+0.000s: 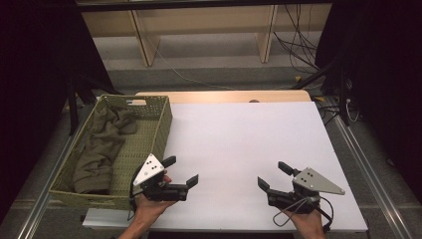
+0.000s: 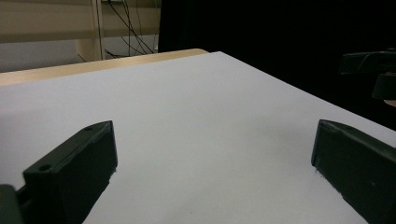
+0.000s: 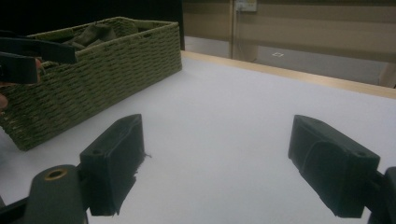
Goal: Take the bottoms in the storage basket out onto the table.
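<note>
High view, left to right: a woven basket (image 1: 160, 119) sits on the table's (image 1: 249, 134) left edge, and an olive cloth (image 1: 102, 147) lies crumpled inside it, along its left wall. Just right of the basket's near corner, the left gripper (image 1: 181, 172) hovers over the white top with its jaws released and spread wide, nothing between them. Further right, near the front edge, the right gripper (image 1: 272, 175) hangs the same way, jaws apart and empty, aimed back toward the basket.

Left gripper view confirms it: both jaws stand well apart above bare table. Right gripper view looks across at the basket's side wall (image 3: 93, 79), with the cloth (image 3: 93, 32) peeking above the rim.

The work in hand is probably lifting the cloth out, and neither gripper has reached it yet. The likely trouble is the basket itself: it looks light, so a jaw catching the rim or the weave could drag or tip it off the table edge. The cloth is bunched, so a shallow pinch may take only one fold and let the rest slip free or trail over the wall.
</note>
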